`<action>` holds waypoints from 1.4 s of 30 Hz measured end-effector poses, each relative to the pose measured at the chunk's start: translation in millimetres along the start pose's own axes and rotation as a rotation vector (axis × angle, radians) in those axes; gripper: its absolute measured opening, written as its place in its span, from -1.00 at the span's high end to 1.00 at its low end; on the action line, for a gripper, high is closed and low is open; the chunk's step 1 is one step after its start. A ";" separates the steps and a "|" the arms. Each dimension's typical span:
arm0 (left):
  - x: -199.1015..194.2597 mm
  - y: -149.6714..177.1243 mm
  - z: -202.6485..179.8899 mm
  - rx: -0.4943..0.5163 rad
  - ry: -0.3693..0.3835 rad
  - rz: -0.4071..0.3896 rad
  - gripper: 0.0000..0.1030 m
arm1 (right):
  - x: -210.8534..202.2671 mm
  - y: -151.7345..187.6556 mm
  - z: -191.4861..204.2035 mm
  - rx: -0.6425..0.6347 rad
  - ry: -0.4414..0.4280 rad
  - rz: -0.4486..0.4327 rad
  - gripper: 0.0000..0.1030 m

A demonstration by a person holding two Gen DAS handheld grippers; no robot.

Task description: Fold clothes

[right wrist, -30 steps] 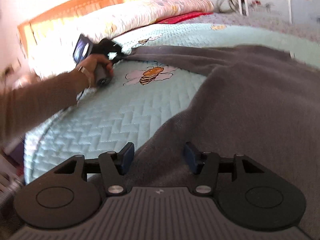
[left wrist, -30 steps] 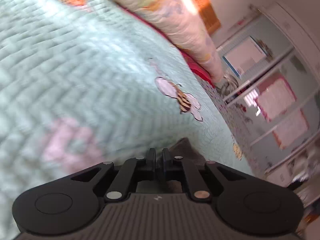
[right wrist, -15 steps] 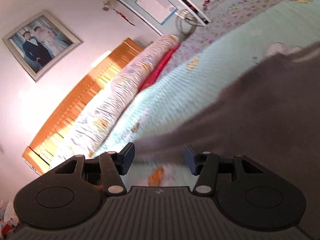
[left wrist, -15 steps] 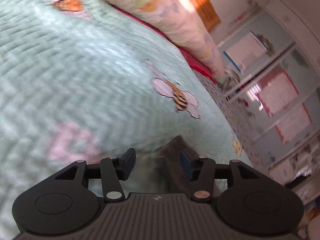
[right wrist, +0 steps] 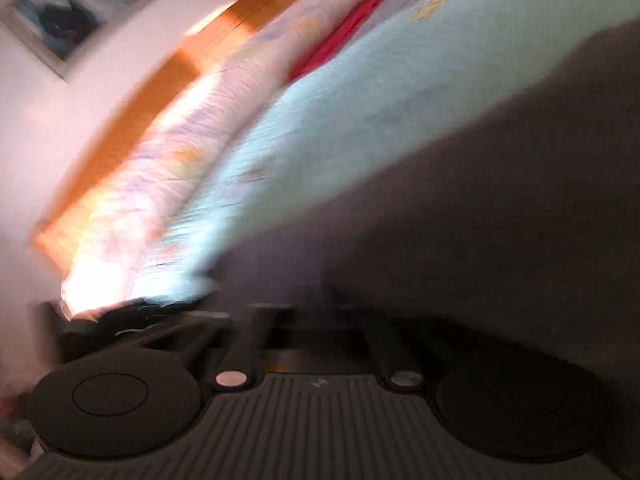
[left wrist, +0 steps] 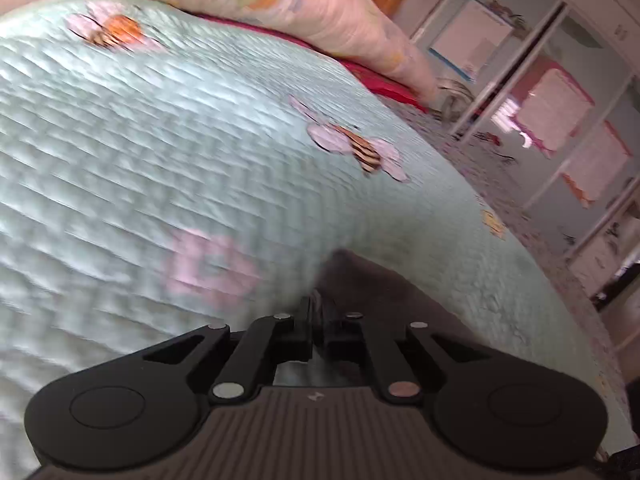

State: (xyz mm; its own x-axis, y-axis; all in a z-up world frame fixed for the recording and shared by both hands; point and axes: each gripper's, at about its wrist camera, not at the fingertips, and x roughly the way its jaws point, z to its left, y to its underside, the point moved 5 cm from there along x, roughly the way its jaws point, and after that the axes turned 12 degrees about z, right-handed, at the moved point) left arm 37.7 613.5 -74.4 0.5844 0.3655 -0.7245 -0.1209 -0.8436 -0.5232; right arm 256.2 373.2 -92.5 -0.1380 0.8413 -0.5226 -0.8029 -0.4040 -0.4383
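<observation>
1. Most of your left wrist view is the mint quilted bedspread (left wrist: pixel 160 140), filling the left and centre of the frame; a bee patch (left wrist: pixel 362 152) sits right of centre.
2. Your right wrist view is heavily blurred. The grey garment (right wrist: pixel 480 200) covers its right half and lower centre, lying over the bedspread (right wrist: pixel 360 100).
3. A long floral pillow (left wrist: pixel 320 12) crosses the top of the left wrist view.
4. Your left gripper (left wrist: pixel 318 326), lower centre, is clamped on a corner of the grey garment (left wrist: pixel 380 292).
5. Your right gripper (right wrist: pixel 316 320) is smeared by motion; its jaw state cannot be told.
</observation>
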 end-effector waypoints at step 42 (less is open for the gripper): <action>66.9 -25.4 -66.7 0.517 0.050 0.076 0.86 | 8.8 -14.1 -1.6 -0.040 -0.030 0.015 0.98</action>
State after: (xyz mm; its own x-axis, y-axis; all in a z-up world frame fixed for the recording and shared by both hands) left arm 133.4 633.2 -79.7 0.5951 0.2810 -0.7529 -0.5369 -0.5582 -0.6326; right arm 267.3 385.7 -92.0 -0.1678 0.8452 -0.5074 -0.7771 -0.4301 -0.4595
